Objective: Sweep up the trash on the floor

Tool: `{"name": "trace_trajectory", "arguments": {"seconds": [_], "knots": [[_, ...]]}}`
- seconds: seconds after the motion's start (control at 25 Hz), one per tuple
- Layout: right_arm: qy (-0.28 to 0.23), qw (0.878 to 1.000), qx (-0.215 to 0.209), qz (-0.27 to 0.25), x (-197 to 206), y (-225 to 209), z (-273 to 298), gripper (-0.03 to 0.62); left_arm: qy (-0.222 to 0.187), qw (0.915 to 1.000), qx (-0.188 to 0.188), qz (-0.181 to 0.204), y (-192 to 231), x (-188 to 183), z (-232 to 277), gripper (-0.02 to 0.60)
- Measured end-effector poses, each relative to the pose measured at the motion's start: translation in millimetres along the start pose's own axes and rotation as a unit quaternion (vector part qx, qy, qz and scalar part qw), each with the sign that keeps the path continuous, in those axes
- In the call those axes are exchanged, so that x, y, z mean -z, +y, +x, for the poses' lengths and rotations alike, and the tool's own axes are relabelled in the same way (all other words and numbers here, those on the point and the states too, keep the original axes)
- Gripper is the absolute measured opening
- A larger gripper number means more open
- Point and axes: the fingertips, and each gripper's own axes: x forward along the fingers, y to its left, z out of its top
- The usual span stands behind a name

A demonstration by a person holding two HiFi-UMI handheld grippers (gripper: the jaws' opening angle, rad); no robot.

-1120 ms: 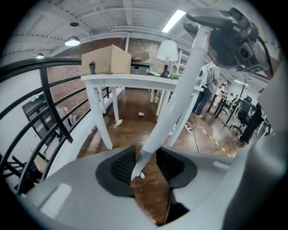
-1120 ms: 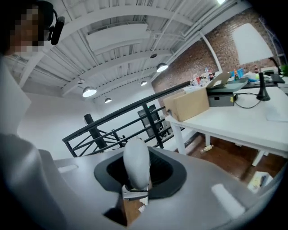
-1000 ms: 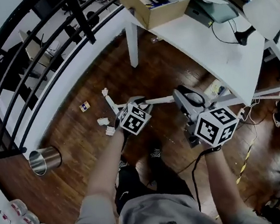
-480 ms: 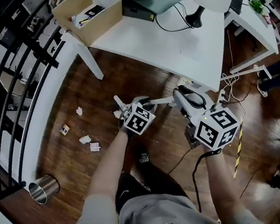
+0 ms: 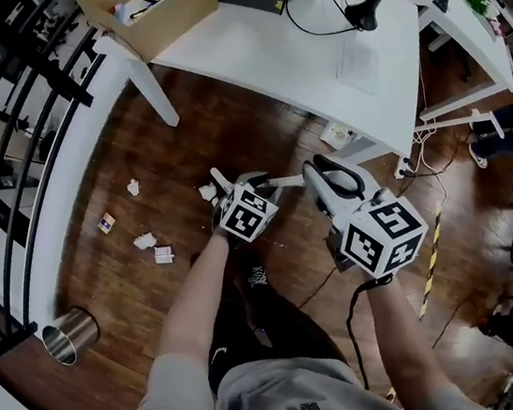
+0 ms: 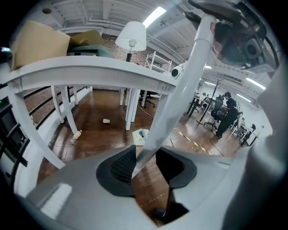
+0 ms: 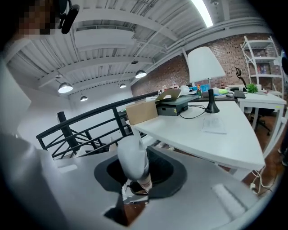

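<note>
Seen from overhead, the white surface [image 5: 283,53] fills the top of the scene. Only that view shows the paper scraps [image 5: 145,240] on the wood floor [image 5: 136,292], lying left of the left gripper [image 5: 238,185] and apart from it. The left gripper view alone shows a bottle [image 6: 75,134] lying under the surface. A white handle [image 5: 287,184] runs between both tools. The left gripper's fingers [image 6: 119,166] are narrowed onto its shaft, and the right gripper [image 7: 136,176] pinches its rounded end.
</note>
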Motion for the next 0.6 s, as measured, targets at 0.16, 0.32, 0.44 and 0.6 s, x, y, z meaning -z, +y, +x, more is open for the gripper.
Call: {"name": "trace_trajectory", "arguments": {"seconds": [0.16,0.32,0.44,0.6], "knots": [[0.014,0.999,-0.03,-0.001,6,30,26,0.077,0.005,0.9997,-0.017,-0.014,24,22,-26,0.142],[0.026,0.998,-0.065,-0.005,10,67,52,0.077,0.002,0.9986,-0.041,-0.033,50,47,-58,0.143],[0.037,0.995,-0.088,-0.006,14,95,70,0.077,0.013,0.9968,-0.058,-0.054,66,71,-84,0.143],[0.053,0.992,-0.118,-0.012,18,133,92,0.077,0.016,0.9939,-0.077,-0.078,84,98,-117,0.143]]}}
